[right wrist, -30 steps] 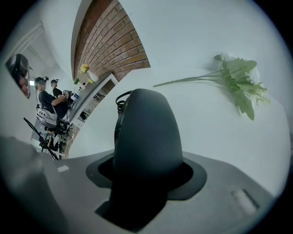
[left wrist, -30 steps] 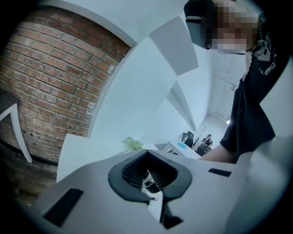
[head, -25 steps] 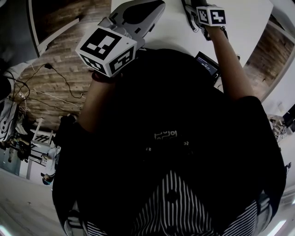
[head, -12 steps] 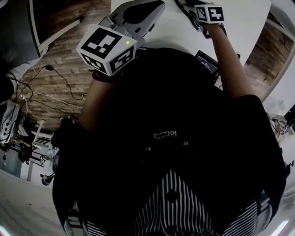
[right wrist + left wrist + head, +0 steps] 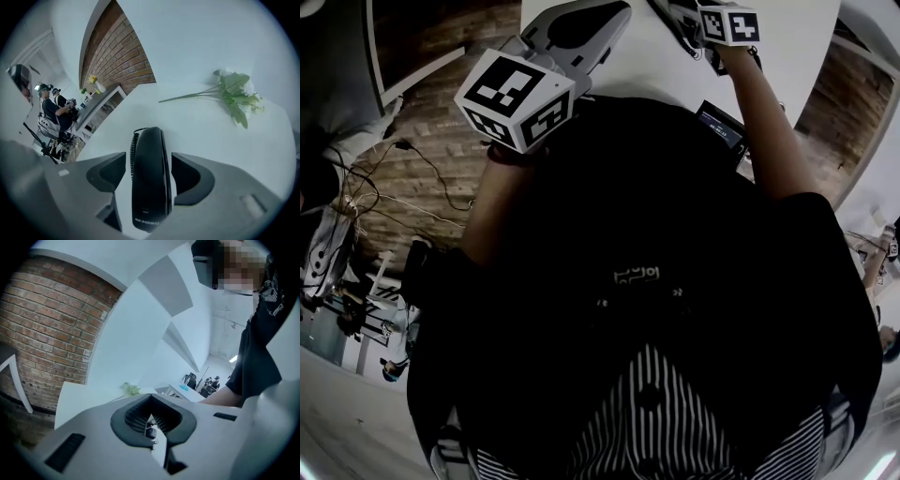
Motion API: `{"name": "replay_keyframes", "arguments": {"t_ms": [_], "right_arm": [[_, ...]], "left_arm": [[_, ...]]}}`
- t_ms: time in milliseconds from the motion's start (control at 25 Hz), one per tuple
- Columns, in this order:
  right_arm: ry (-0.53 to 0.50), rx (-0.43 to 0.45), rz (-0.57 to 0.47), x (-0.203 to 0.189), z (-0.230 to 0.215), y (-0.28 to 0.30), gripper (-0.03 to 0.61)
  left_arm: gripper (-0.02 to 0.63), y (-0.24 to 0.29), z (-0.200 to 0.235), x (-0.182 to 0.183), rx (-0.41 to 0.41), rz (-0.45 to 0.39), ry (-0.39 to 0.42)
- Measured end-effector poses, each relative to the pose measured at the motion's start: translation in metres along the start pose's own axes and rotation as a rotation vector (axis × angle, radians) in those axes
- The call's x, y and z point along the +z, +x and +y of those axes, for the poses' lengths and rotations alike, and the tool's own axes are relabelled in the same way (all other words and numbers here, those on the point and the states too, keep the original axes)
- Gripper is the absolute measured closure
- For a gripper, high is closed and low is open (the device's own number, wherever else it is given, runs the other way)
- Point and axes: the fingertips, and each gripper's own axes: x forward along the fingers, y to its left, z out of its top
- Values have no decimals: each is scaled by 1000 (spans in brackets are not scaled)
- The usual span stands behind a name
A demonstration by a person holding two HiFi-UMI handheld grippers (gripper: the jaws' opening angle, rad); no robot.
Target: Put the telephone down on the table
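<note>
Dim head view, others bright, fisheye-warped edges

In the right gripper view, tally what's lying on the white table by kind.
Telephone: 1
Flower sprig: 1
Total: 2

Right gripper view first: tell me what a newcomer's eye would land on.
The black telephone lies on the white table between the jaws of the right gripper, which have just been opening and stand clear of it. Beyond it, to the right, lies a spray of flowers with green leaves. In the head view, the marker cube of the left gripper looms large at upper left.
</note>
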Motion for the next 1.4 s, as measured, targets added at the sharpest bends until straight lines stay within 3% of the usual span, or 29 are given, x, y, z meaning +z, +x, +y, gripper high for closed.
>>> {"name": "replay_keyframes", "arguments": {"t_ms": [240,360,520,680,720,880,1080,1400], "right_arm": [[17,17,-94,24,14,-34,281],[25,31,-155,32,21,-63,317],[9,69,-249,43,34,-108,416],[9,108,-406,63,52,-154,567],[1,107,-441,67,57,-164,577],[-64,119,-529,76,81,-196,577],[-50,186,-628,87,104,-225,577],[-101,183,-629,92,119,-231,577]], "left_arm": [[604,2,-5,8,-30,-12,36],[604,4,-11,11,-56,-15,56],[605,10,-20,16,-95,-16,84],[605,15,-28,22,-129,-16,134],[604,15,-30,22,-134,-13,143],[605,15,-37,25,-150,-14,162],[604,17,-43,28,-159,-27,178],[604,14,-50,30,-173,-34,187]]}}
